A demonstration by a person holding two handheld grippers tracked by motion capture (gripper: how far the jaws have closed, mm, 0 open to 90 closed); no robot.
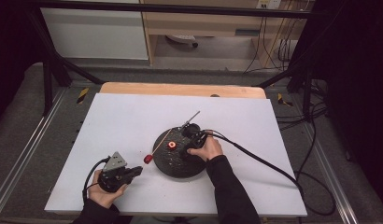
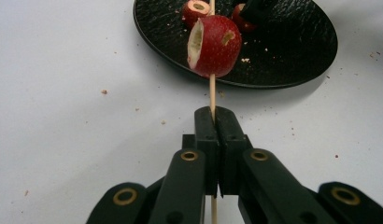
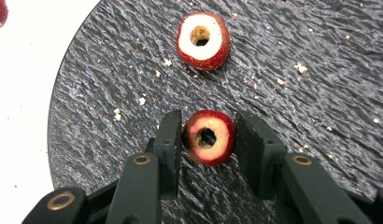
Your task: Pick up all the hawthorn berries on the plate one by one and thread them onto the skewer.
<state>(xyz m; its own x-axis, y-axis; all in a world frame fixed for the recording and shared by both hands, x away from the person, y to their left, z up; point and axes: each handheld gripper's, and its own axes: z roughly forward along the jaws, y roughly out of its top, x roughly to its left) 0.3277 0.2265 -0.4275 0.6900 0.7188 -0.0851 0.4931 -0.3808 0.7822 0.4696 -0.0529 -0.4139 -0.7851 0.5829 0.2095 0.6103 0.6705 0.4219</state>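
Round black plate (image 3: 320,93): rough, rippled, crumb-strewn | right gripper (image 3: 208,140): clenched over plate on glossy red cored fruit ring (image 3: 209,137), pale flesh | second ring (image 3: 202,41): lies beyond | left gripper (image 2: 213,122): beside plate, pinching thin wooden skewer (image 2: 212,91) spearing red fruit (image 2: 214,45).
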